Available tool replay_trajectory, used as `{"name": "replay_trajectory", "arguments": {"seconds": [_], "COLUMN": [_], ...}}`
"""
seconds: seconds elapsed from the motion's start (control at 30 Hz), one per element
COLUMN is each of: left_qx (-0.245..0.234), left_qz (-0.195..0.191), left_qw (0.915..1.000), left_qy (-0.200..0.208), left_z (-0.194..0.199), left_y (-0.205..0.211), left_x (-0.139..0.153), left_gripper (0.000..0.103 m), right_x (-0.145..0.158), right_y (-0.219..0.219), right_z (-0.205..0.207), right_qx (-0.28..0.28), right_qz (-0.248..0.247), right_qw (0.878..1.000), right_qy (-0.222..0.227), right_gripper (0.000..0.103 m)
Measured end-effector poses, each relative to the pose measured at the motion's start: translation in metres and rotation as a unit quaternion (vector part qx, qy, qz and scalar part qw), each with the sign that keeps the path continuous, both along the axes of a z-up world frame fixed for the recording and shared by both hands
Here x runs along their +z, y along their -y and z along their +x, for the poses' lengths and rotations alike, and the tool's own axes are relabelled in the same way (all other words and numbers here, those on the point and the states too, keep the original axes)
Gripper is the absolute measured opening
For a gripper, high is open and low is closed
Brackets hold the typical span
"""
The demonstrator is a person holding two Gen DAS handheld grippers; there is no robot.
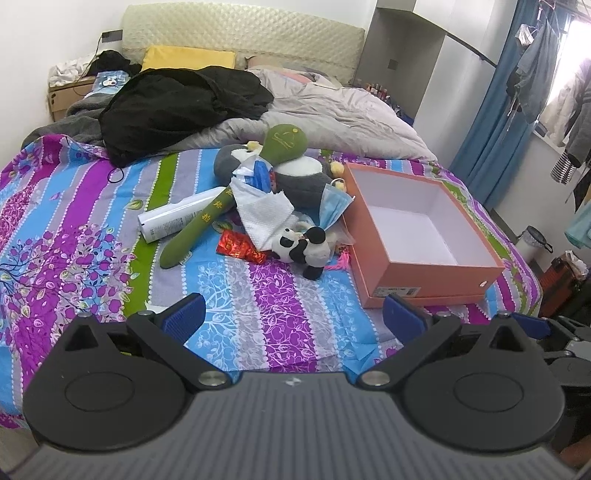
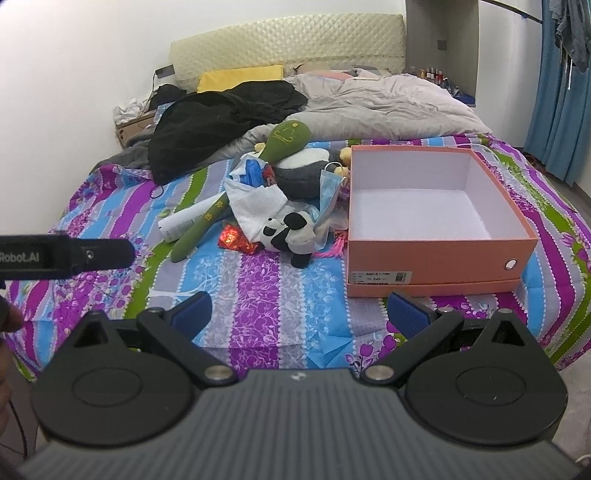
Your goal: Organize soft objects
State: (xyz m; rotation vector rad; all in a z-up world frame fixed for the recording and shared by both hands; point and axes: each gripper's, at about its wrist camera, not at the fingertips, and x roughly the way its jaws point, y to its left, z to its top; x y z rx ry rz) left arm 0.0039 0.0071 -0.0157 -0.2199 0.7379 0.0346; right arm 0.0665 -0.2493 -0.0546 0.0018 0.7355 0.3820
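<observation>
My left tongs (image 1: 293,315) are wide open and hold nothing, and my right tongs (image 2: 299,310) are the same, both above the stripy bedsheet (image 1: 284,295). Farther off, the panda toy (image 1: 306,249) lies just left of the orange box (image 1: 424,273). A tissue (image 1: 264,214) hides part of the big grey plush (image 1: 299,177).

White walls, quilted headboard (image 1: 240,33), blue curtain (image 1: 491,122) at bright window.
</observation>
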Motion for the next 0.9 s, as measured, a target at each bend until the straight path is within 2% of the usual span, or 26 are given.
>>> {"name": "replay_trajectory", "arguments": {"seconds": [0.67, 0.9], "left_qx": [0.011, 0.009], "left_qz": [-0.027, -0.023], "left_qw": [0.9995, 0.9996], "left_qy": [-0.012, -0.014], "left_z": [0.009, 0.011], "left_y": [-0.010, -0.013], "left_x": [-0.011, -0.013], "left_gripper": [0.103, 0.103], "right_x": [-0.007, -0.010], "right_y": [-0.003, -0.003], "right_z": [0.008, 0.011], "right_qx": [0.000, 0.003], "right_qz": [-0.004, -0.001], "right_qw": [1.000, 1.000], "right_qy": [-0.012, -0.016], "right_gripper": [0.103, 0.103]}}
